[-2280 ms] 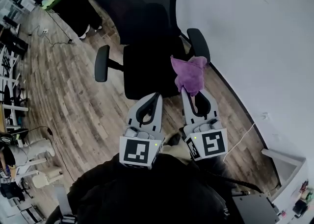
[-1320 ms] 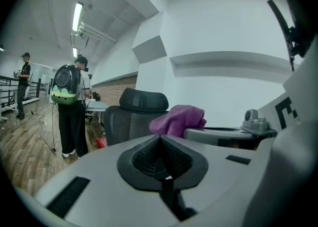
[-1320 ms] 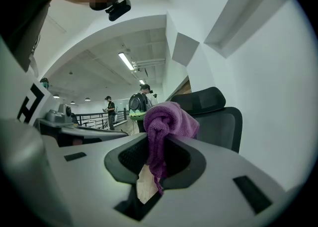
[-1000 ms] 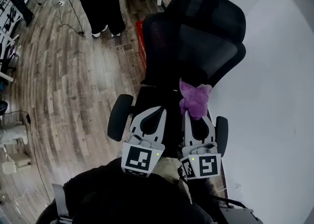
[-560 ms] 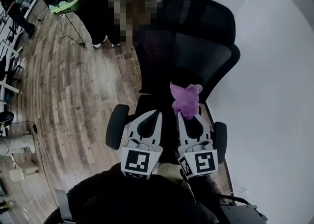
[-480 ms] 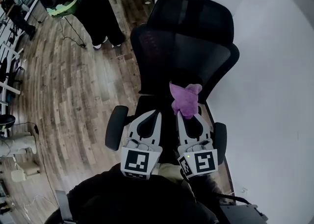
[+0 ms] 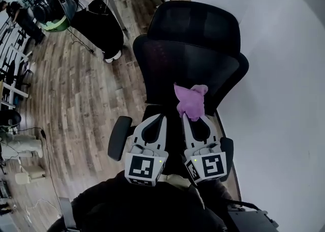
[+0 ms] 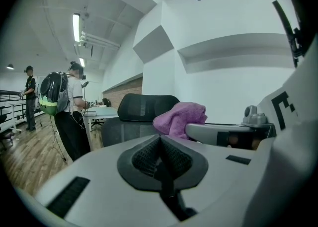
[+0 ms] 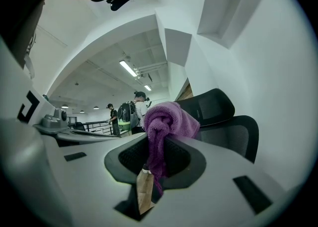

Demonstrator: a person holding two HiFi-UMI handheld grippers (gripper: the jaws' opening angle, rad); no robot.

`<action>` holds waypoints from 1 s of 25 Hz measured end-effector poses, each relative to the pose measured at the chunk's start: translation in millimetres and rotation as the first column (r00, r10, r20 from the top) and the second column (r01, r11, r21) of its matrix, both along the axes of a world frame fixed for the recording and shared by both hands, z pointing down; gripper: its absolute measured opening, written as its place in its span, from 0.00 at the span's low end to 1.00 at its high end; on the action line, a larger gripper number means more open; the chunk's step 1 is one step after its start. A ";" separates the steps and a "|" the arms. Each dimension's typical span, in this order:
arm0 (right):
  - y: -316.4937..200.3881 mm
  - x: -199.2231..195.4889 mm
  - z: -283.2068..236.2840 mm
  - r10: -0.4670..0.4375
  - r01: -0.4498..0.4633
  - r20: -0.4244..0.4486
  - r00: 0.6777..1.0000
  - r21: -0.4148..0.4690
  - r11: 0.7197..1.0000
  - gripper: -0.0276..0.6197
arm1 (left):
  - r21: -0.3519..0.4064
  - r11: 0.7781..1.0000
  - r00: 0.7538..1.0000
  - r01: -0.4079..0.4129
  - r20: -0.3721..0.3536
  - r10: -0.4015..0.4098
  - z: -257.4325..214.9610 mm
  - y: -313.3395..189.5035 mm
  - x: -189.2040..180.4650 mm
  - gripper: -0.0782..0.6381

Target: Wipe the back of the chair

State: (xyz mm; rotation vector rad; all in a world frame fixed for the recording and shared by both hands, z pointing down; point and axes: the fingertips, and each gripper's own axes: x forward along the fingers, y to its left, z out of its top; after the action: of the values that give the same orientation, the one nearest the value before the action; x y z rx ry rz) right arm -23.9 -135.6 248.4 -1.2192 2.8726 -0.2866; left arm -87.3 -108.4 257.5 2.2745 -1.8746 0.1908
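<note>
1. The right claw (image 7: 194, 119) is pinching a purple cloth (image 7: 190, 100). In the right gripper view the cloth is running down between the two pads, and its bunched end is bulging above the tips.
2. A tan tag (image 9: 144, 190) is hanging at the lower end of the cloth, inside the right claw's throat.
3. The left claw (image 7: 162, 118) is sitting pressed together. The left gripper view is showing the ribbed pads meeting, with nothing between them.
4. In the head view the two claws are lying side by side at lower centre, both pointing up the frame toward a black office chair (image 7: 190, 63).
5. The chair's mesh backrest (image 7: 172, 68) is filling the centre of the frame, and the headrest (image 7: 195, 23) is showing above it at upper centre.
6. The cloth is overlapping the lower middle of the backrest in the head view. Whether it is touching the mesh cannot be told.
7. The left armrest pad (image 7: 118, 137) is showing at centre left, just beside the left claw.
8. The chair is standing on a wood-plank floor (image 7: 71, 104), close to a white wall (image 7: 284, 104) that is taking up the right side of the frame.
9. At upper left a person (image 7: 96, 7) is standing near a dark backpack with a green base (image 7: 51, 11), well apart from the chair.
</note>
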 end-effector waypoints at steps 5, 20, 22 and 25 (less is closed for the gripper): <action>-32.7 -17.8 23.9 0.008 -0.008 -0.008 1.000 -0.048 0.999 0.16 | -0.031 0.999 1.000 -0.013 0.004 0.013 16.7 -31.8 -15.7 0.12; -172.1 -128.3 -89.7 -0.146 0.144 -0.002 0.989 0.173 0.974 0.16 | -0.037 0.992 0.991 0.121 -0.054 -0.123 24.1 -94.4 -110.5 0.11; -191.7 -144.2 -94.3 -0.162 0.161 -0.005 0.987 0.178 0.971 0.16 | -0.058 0.987 0.987 0.149 -0.058 -0.152 33.1 -96.8 -123.5 0.11; -219.8 -163.2 -87.7 -0.180 0.180 -0.012 0.984 0.158 0.971 0.16 | -0.080 0.980 0.981 0.183 -0.050 -0.187 45.9 -100.1 -137.9 0.11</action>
State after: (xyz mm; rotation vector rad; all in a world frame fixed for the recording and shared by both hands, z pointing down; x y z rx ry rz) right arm -187.1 -355.4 160.7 -0.9344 2.9407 -0.0579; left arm -225.1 -208.5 303.4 2.0211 -1.9992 0.1641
